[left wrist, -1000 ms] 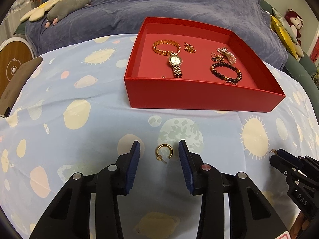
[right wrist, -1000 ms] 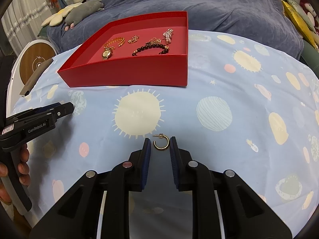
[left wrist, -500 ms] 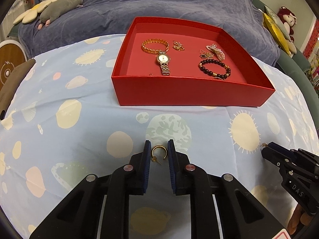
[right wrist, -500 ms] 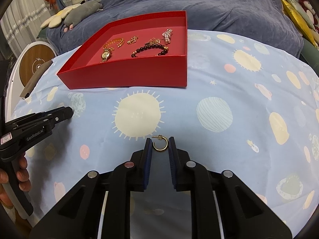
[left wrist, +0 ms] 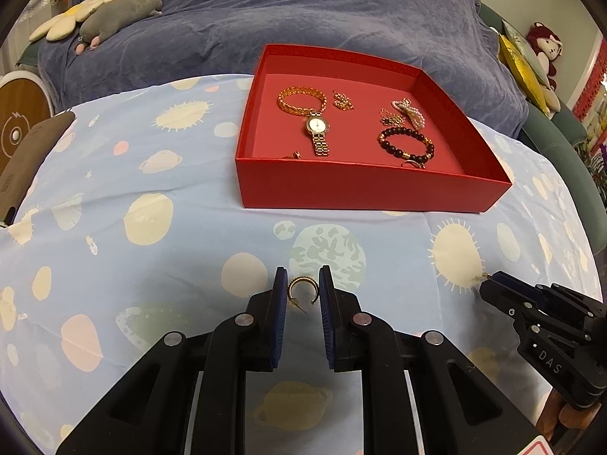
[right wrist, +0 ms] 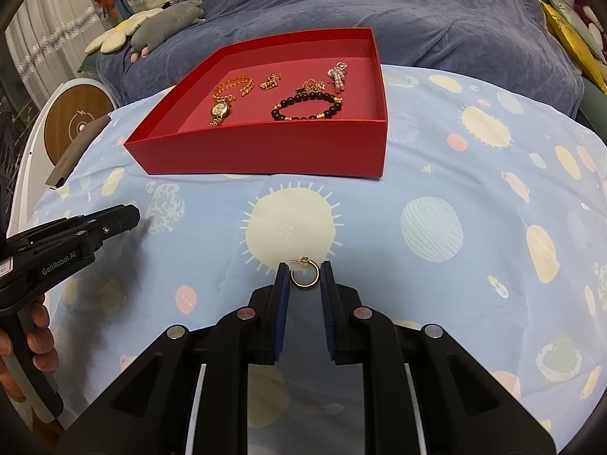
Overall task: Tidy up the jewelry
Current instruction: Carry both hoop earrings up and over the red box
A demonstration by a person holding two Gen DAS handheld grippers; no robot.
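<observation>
In the left wrist view my left gripper (left wrist: 302, 284) is shut on a gold hoop earring (left wrist: 299, 280), just above the blue planet-print cloth (left wrist: 151, 197). In the right wrist view my right gripper (right wrist: 304, 276) is shut on a second gold hoop earring (right wrist: 304, 285), over the cloth's sun print. Beyond both stands a red box (left wrist: 371, 189) (right wrist: 265, 151). It holds a gold watch (left wrist: 318, 126), a gold chain bracelet (left wrist: 301, 100), a dark bead bracelet (left wrist: 406, 144) and a pearl piece (left wrist: 411, 112). Each view also shows the other gripper at its side: the right gripper (left wrist: 489, 284) and the left gripper (right wrist: 125, 216).
A purple-blue blanket (left wrist: 303, 11) covers the bed behind the table. Plush toys (left wrist: 114, 15) lie at the back left, and a round white and wood device (right wrist: 79, 121) stands at the left. A hand (right wrist: 34, 326) holds the left gripper's handle.
My left gripper's jaws have closed from wide apart onto the hoop earring. The right gripper's jaws have narrowed slightly around its earring. Neither hand has shifted much.
</observation>
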